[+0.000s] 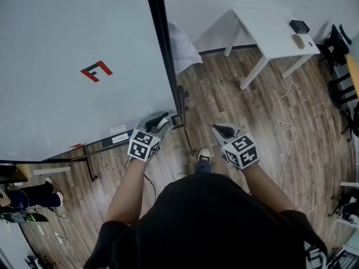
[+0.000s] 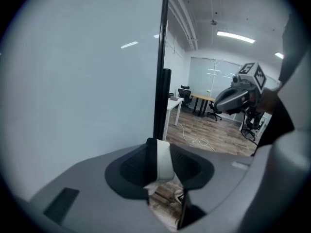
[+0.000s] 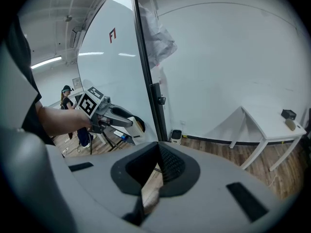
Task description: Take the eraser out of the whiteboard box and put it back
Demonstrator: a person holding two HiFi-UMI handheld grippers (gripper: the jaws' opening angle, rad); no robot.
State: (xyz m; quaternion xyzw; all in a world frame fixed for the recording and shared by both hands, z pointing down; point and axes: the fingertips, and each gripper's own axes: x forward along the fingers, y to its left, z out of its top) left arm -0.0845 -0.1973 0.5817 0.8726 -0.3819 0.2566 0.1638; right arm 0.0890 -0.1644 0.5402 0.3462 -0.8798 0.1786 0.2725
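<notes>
My left gripper (image 2: 163, 160) is shut on the eraser (image 2: 165, 163), a thin slab with a white side and a black side that stands upright between the pads. In the head view the left gripper (image 1: 162, 122) is at the lower right corner of the whiteboard (image 1: 67, 49), just beside the small box (image 1: 177, 120) fixed there. The right gripper view shows the left gripper (image 3: 121, 116) raised beside that box (image 3: 138, 126). My right gripper (image 1: 224, 131) hangs over the wooden floor to the right, apart from the board. Its jaws (image 3: 156, 165) are shut with nothing between them.
The board's black frame post (image 1: 162, 43) and marker ledge (image 1: 106, 143) are close to the left gripper. A white table (image 1: 275, 32) with a black device (image 1: 299, 26) stands at the back right. A cable (image 1: 286, 125) lies on the floor, and office chairs (image 1: 339, 43) are at the far right.
</notes>
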